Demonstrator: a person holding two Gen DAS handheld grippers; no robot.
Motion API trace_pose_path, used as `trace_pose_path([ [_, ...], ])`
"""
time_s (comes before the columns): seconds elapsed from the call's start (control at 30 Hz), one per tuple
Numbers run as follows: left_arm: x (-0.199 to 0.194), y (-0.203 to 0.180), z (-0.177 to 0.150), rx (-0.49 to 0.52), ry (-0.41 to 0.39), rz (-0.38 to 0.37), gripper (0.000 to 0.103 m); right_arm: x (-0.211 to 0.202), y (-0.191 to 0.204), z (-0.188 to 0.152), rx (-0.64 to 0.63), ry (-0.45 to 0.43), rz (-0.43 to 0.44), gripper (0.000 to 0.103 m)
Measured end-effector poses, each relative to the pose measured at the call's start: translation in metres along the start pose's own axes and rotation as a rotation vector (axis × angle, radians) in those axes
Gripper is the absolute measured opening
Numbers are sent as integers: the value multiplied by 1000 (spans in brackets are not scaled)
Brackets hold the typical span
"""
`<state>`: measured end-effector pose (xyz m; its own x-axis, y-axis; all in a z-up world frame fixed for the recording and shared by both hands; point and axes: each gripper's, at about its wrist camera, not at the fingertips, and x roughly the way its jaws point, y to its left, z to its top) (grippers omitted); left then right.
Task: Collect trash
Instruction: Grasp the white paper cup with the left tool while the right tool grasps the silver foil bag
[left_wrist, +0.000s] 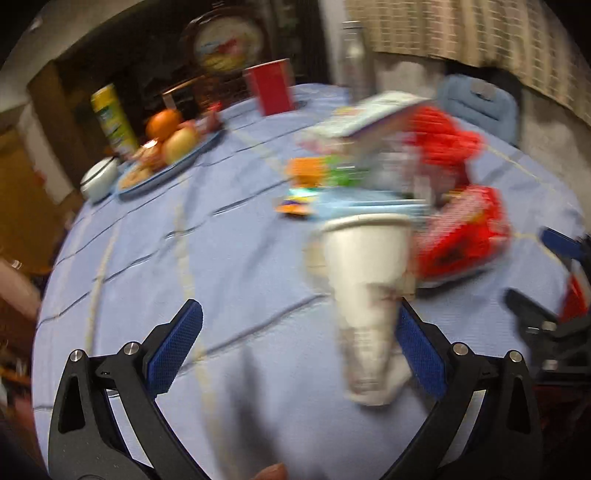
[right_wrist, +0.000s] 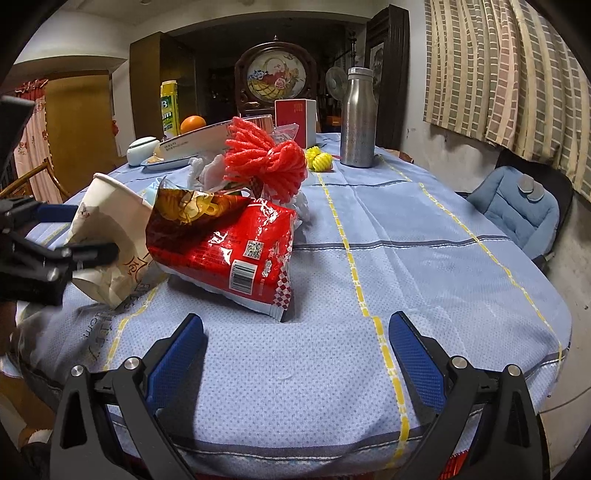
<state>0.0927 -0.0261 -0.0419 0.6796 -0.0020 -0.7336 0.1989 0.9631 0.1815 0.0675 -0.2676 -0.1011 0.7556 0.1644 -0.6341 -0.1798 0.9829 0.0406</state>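
A white paper cup (left_wrist: 364, 295) stands tilted on the blue tablecloth, blurred, close against the right finger of my open left gripper (left_wrist: 299, 332). It also shows in the right wrist view (right_wrist: 110, 236), with the left gripper (right_wrist: 55, 236) around it. A red snack bag (right_wrist: 229, 251) lies beside the cup and also shows in the left wrist view (left_wrist: 465, 236). Behind it sit red foam netting (right_wrist: 264, 158), crumpled plastic and small wrappers (left_wrist: 306, 184). My right gripper (right_wrist: 295, 343) is open and empty just in front of the red bag.
A fruit plate (left_wrist: 166, 162), a small white lidded bowl (left_wrist: 98, 177), a yellow can (left_wrist: 112, 118) and a red box (left_wrist: 271, 86) stand at the far side. A steel bottle (right_wrist: 357, 118) and yellow netting (right_wrist: 318, 158) are far right. A blue-cushioned chair (right_wrist: 517, 206) stands by the table.
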Motion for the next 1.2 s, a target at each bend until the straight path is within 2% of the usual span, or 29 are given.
trace_pose_path([
  [0.13,-4,53,-7,-139,-2,37,97,0,0,-1,-2,-6,3,99],
  [0.2,-11,62,-11,-167,-20,41,97,0,0,-1,-1,-11,1,99],
  [0.23,-14,63,-13,-179,-29,19,97,0,1,-2,0,-13,0,99],
  [0.33,-10,50,-10,-138,-22,-83,97,0,1,-3,0,-13,0,99],
  [0.37,-8,45,-9,-118,-20,-96,97,0,1,-3,-1,-12,0,99],
  [0.57,11,5,-4,-23,6,-101,97,-1,1,-3,-1,-16,-1,99],
  [0.63,24,7,2,-46,36,-101,97,-1,1,-4,-2,-18,1,99],
  [0.87,63,28,13,-206,177,-254,97,-2,1,-4,-3,-17,3,99],
  [0.93,65,30,15,-223,173,-265,96,-1,2,-2,-5,-9,13,99],
  [1.0,68,31,16,-218,167,-261,96,0,4,2,2,3,57,98],
  [1.2,71,11,17,-98,195,-165,96,11,10,28,67,36,192,98],
])
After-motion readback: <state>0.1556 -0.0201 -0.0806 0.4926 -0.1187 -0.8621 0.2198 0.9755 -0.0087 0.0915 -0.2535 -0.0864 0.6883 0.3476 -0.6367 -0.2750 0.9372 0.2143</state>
